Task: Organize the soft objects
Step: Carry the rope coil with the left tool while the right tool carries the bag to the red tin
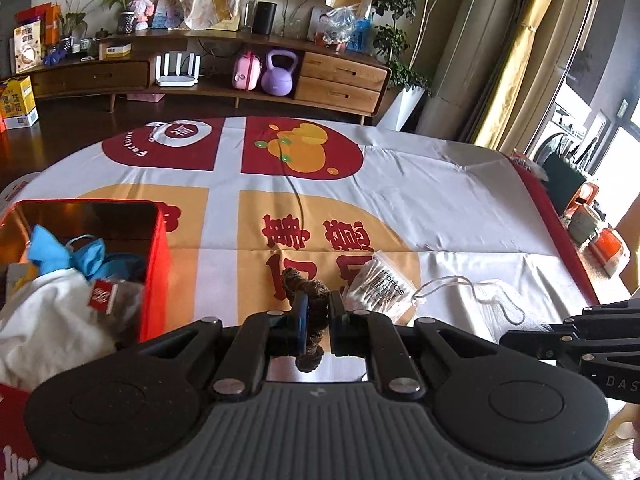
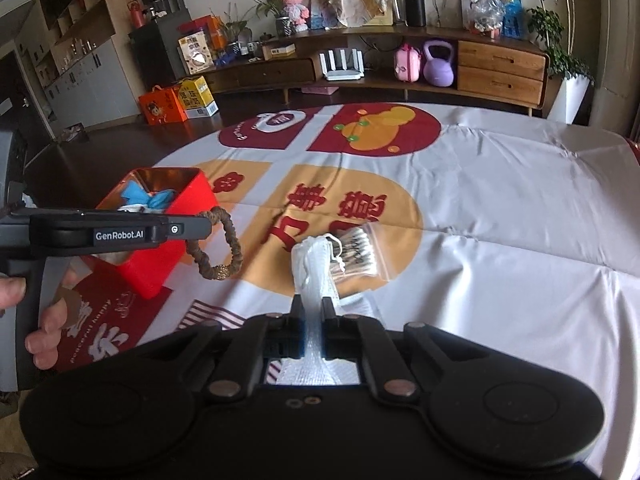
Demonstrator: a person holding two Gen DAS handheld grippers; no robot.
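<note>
Brown braided hair tie [image 1: 313, 312], white mesh pouch [image 2: 314, 276]

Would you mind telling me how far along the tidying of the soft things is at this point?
Done: blue and white cloth items already sit in the red tin. In hand: the left gripper is shut on a brown hair tie, and the right gripper is shut on a white mesh pouch. Left: both still need to go into the tin, and the bag of cotton swabs remains on the tablecloth.
</note>
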